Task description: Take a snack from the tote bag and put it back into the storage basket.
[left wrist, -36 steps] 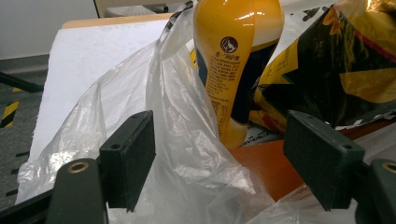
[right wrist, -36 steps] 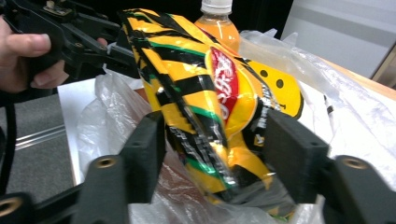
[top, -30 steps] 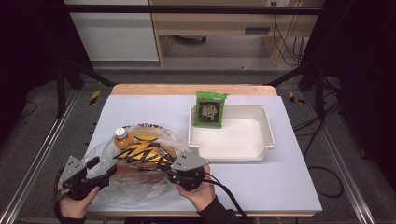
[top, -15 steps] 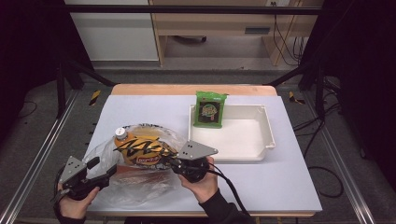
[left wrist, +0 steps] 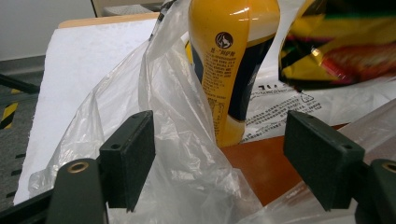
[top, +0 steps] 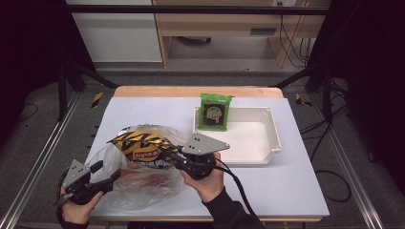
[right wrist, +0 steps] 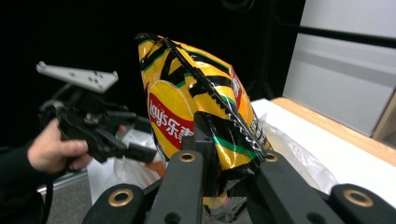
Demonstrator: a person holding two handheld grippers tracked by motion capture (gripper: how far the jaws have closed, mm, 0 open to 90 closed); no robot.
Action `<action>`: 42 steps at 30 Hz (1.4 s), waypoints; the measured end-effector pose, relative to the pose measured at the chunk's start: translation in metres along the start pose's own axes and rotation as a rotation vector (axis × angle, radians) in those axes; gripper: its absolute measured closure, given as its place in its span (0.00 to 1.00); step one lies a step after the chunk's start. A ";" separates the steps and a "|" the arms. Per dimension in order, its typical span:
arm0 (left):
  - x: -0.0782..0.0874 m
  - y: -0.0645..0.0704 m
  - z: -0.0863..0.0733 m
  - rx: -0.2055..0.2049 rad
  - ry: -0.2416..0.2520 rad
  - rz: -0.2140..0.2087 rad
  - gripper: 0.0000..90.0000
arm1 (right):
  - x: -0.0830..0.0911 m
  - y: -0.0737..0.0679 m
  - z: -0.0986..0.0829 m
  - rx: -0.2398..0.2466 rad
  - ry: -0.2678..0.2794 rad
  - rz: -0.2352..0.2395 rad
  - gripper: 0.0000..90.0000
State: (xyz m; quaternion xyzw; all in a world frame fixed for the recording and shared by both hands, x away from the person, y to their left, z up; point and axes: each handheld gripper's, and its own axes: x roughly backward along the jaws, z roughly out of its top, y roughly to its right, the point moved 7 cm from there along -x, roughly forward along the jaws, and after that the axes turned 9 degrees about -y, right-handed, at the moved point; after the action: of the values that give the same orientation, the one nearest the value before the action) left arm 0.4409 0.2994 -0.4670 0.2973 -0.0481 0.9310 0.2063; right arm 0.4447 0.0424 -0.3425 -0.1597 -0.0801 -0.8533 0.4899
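A yellow and black chips bag (top: 141, 145) (right wrist: 196, 98) hangs over a clear plastic bag (top: 143, 188) at the table's front left. My right gripper (top: 171, 156) (right wrist: 219, 154) is shut on the chips bag's lower end and holds it upright. My left gripper (top: 113, 174) (left wrist: 224, 158) stands open low at the plastic bag's near edge, with loose plastic film (left wrist: 187, 154) between its pads. Inside that bag a yellow bottle (left wrist: 231, 60) stands just beyond the left jaws, and the chips bag (left wrist: 345, 46) hangs to its right.
A white tray (top: 267, 155) sits right of centre, with a green packet (top: 216, 112) upright at its far left corner. A flat orange-brown item (left wrist: 266, 163) lies inside the plastic bag. The person's left hand and the left gripper (right wrist: 100, 128) appear beyond the chips.
My right gripper has risen slightly with the chips bag, lifting it from lying in the plastic bag to hanging above it. The left gripper has stayed in place.
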 end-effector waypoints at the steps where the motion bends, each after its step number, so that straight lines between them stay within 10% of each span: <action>1: 0.000 0.000 0.000 0.000 -0.001 -0.001 0.28 | 0.001 -0.001 0.003 -0.001 0.006 0.003 0.96; 42: -0.004 0.005 -0.001 -0.018 -0.014 -0.004 0.27 | 0.027 -0.031 0.073 0.013 0.181 0.094 0.96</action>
State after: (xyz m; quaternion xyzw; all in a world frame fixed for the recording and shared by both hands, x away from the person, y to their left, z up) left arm 0.4412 0.2934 -0.4702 0.3022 -0.0574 0.9280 0.2104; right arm 0.4194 0.0574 -0.2638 -0.0822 -0.0335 -0.8398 0.5356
